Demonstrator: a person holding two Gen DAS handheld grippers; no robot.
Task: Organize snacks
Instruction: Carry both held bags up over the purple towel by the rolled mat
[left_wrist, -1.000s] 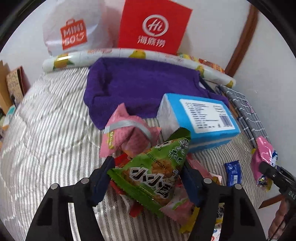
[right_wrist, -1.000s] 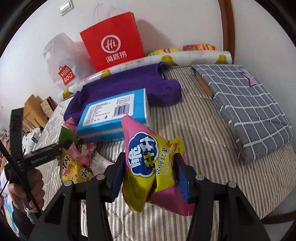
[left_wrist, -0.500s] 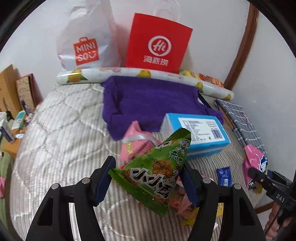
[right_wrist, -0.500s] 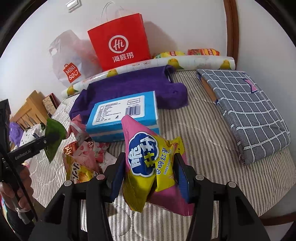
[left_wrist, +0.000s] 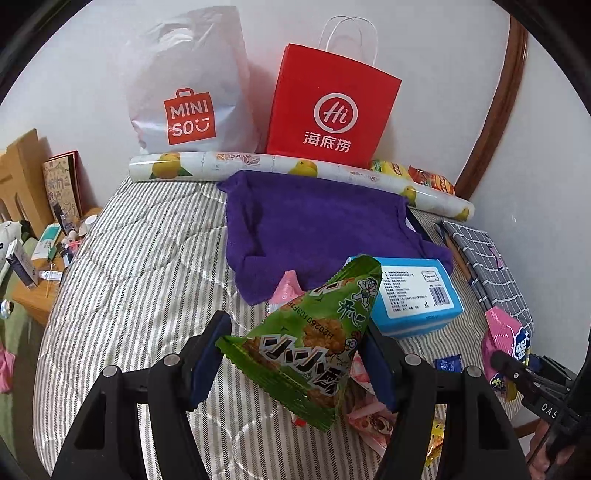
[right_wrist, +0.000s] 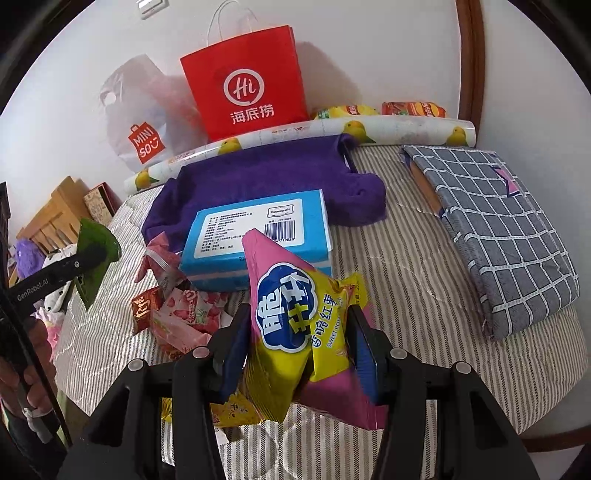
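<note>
My left gripper (left_wrist: 295, 354) is shut on a green snack bag (left_wrist: 314, 339) and holds it above the striped bed. My right gripper (right_wrist: 299, 350) is shut on a pink and yellow sweet potato chip bag (right_wrist: 295, 325), also held up; it shows at the right edge of the left wrist view (left_wrist: 506, 347). The green bag shows at the left of the right wrist view (right_wrist: 94, 258). A pile of small pink and red snack packets (right_wrist: 177, 314) lies on the bed beside a blue tissue pack (right_wrist: 258, 236). A red paper bag (left_wrist: 332, 110) and a white MINISO bag (left_wrist: 192, 99) stand against the wall.
A purple towel (left_wrist: 317, 221) lies behind the tissue pack. A fruit-print roll (left_wrist: 295, 170) runs along the wall. A grey checked folded cloth (right_wrist: 498, 229) lies on the right of the bed. A cluttered wooden side table (left_wrist: 40, 258) stands to the left.
My left gripper has risen and pulled back with the green bag, away from the snack pile. My right gripper has held the pink and yellow bag almost still, lifting slightly.
</note>
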